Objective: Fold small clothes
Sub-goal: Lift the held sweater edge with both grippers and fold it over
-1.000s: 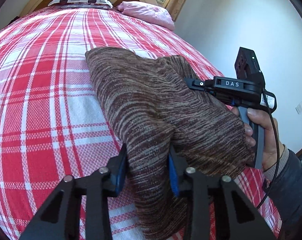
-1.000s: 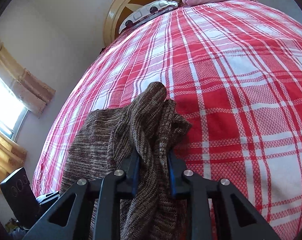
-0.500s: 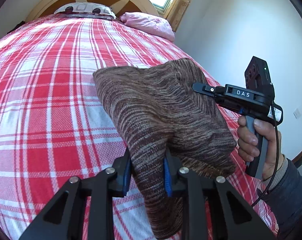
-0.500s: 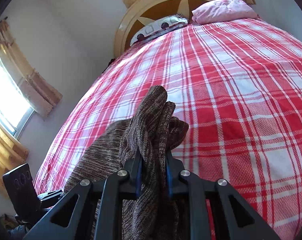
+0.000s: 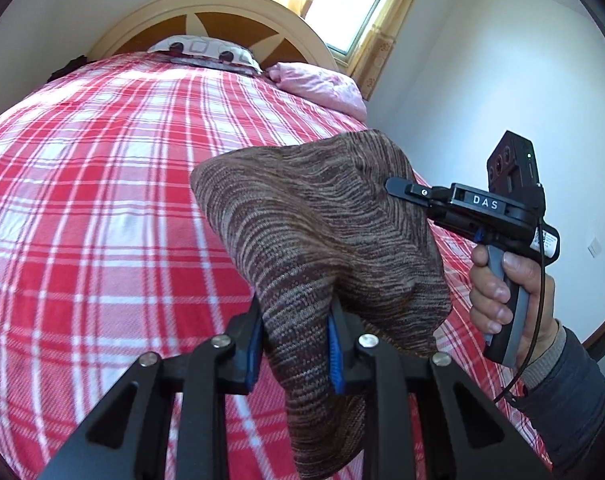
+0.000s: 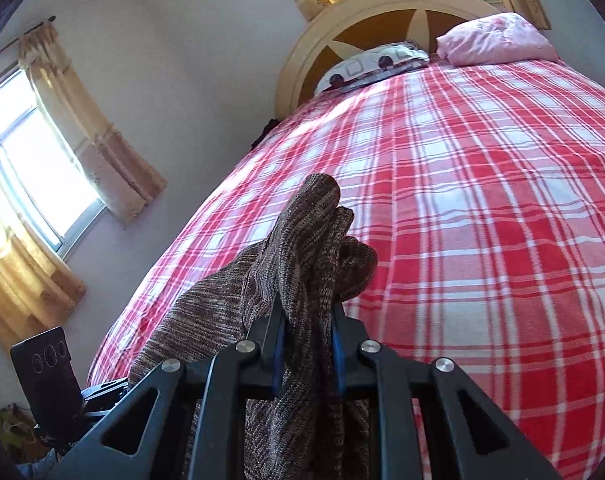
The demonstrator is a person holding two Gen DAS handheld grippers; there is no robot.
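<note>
Brown marled knit garment (image 5: 322,240) hangs above the red-and-white plaid bedspread (image 5: 102,200), pinched by both: left gripper (image 5: 296,344) and right gripper (image 6: 307,344) each clamped on bunched edge. Soft, light, floppy; best gripped at corners. Pink pillow (image 5: 318,86) and patterned pillow (image 5: 206,50) far off, nothing blocking.

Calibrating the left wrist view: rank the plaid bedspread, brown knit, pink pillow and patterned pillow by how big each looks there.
1. Plaid bedspread, largest by far.
2. Brown knit, though it is close to the lens, which inflates it.
3. Pink pillow.
4. Patterned pillow: close to the pink one and partly hidden, so these two are unsure.
</note>
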